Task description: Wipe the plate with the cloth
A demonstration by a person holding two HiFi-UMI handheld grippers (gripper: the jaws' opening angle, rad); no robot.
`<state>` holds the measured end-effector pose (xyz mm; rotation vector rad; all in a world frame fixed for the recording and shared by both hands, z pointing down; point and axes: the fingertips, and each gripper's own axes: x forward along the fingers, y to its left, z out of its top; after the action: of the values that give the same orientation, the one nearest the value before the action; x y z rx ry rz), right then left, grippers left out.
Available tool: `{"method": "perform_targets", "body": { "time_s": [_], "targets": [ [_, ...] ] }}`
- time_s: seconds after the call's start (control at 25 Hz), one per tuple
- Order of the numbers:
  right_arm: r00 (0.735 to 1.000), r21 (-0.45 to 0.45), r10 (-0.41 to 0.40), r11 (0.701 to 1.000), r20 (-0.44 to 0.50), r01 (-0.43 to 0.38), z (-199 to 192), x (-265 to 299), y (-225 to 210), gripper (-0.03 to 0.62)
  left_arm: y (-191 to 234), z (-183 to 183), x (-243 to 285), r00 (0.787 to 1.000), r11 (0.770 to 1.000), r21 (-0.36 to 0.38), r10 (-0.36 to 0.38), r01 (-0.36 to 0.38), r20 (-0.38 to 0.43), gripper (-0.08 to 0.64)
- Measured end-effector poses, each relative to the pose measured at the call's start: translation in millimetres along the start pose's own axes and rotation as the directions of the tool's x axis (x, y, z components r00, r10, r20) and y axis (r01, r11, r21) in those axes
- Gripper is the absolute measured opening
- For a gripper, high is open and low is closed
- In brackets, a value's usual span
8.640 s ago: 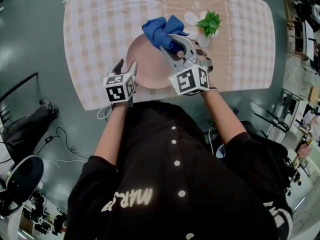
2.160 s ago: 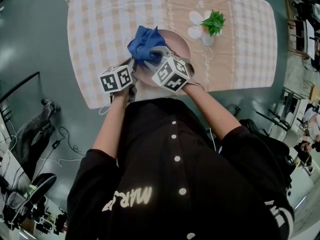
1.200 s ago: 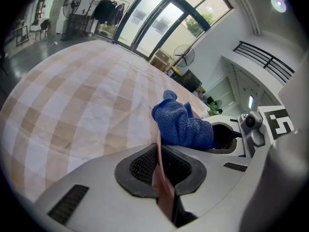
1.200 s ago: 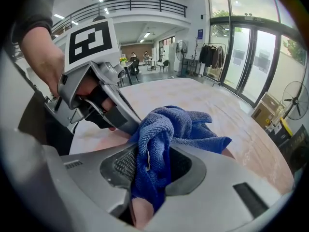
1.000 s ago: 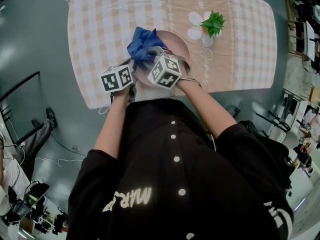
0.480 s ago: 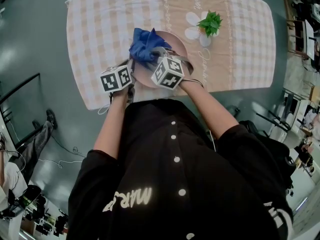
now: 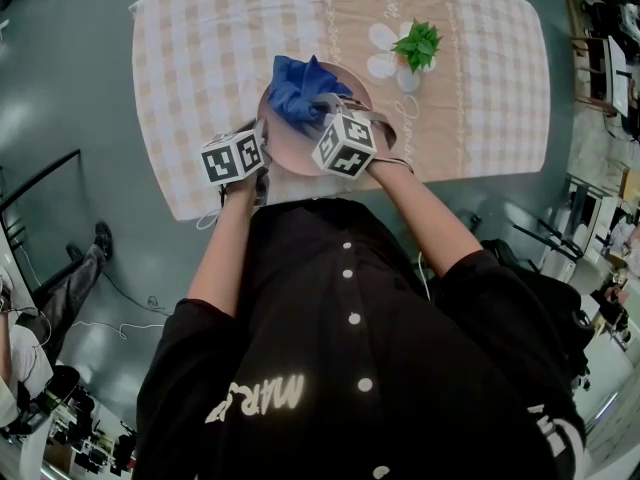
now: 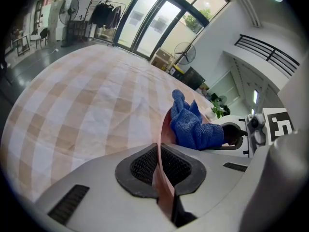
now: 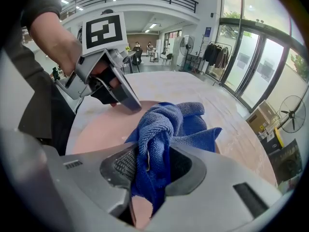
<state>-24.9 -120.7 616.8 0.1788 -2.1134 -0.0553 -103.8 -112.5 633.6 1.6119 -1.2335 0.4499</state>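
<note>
Although grey floor (image 7: 70,118) surrounds it, checked tablecloth (image 7: 200,48) underlies the plate (image 7: 295,148).

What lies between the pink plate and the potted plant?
Only tablecloth bearing a white flower print separates plate and plant, seen in the head view.

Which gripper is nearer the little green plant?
Right. The right gripper holds the cloth on the plate, nearer the plant; the left gripper clamps the plate's opposite rim.

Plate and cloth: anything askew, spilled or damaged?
Nothing stands out. The left gripper clamps the pink plate at its rim, the right gripper holds the bunched blue cloth on it; the small plant stands upright.
</note>
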Motion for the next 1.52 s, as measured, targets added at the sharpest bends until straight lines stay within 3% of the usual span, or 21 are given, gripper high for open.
{"method": "perform_targets", "body": {
  "time_s": [1.32, 1.52],
  "targets": [
    [0.986, -0.076, -0.060, 0.996, -0.157, 0.049, -66, -34, -15, 0.126, 0, -1, -1, 1.000, 1.000, 0.022, 0.005, -0.005, -0.009, 0.029],
    [0.986, -0.032, -0.064, 0.998, -0.157, 0.060, -71, -36, -19, 0.126, 0, -1, -1, 1.000, 1.000, 0.022, 0.004, -0.003, -0.008, 0.029]
  ]
}}
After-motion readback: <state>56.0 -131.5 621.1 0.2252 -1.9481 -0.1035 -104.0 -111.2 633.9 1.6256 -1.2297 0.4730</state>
